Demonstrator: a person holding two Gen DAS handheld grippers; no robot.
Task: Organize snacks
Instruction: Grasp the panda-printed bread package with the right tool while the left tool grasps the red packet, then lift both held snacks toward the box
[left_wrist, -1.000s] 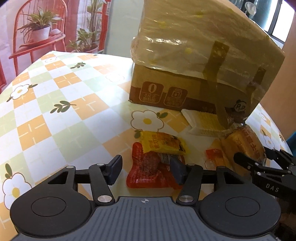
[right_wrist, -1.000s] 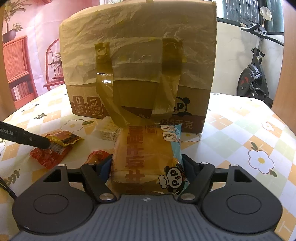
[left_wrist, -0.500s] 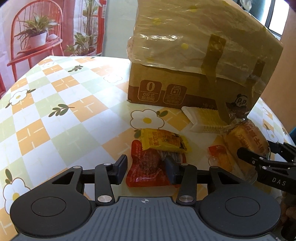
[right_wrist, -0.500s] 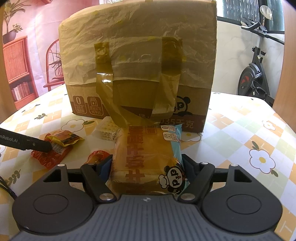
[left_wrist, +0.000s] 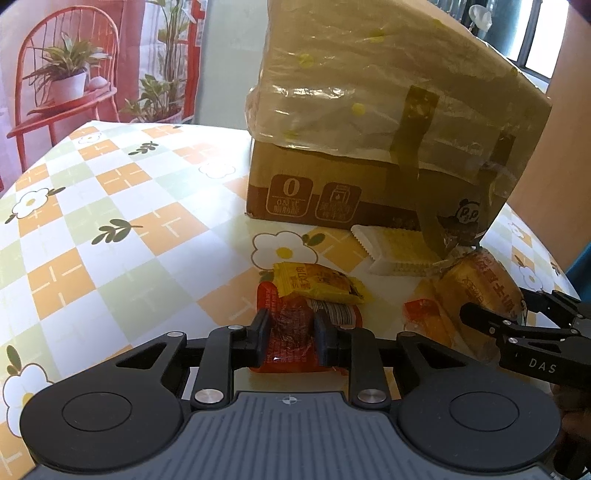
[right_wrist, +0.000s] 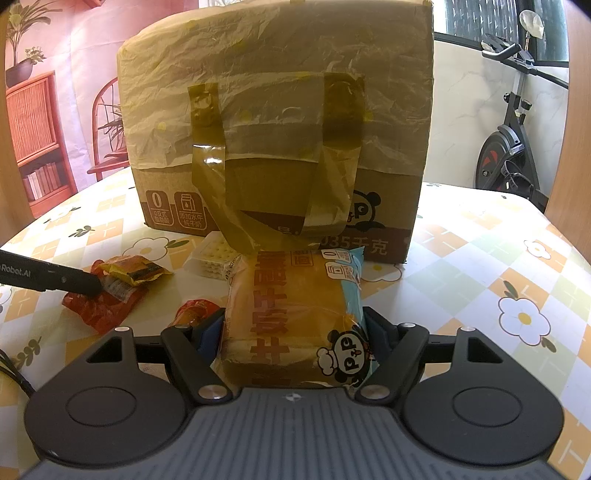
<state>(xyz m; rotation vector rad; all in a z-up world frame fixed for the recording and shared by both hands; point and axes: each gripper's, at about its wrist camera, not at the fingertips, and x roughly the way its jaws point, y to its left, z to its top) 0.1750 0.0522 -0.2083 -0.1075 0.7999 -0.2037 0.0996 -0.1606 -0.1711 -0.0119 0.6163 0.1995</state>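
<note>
Left hand-held gripper (left_wrist: 290, 332) pinches the red crinkly foil snack packet (left_wrist: 295, 332), long axis toward 12 o'clock. Right hand-held gripper (right_wrist: 295, 332) clamps the orange plastic-wrapped bread loaf (right_wrist: 291, 317), pointing 12 o'clock at the bag-lined brown cardboard box (right_wrist: 277, 122).

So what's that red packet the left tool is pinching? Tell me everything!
The red packet is a shiny, crinkly see-through red wrapper with a dark brown snack inside and a white barcode patch. It lies flat on the flowered tablecloth. The left tool is shut on its near end, and a yellow packet lies across its far end.
</note>
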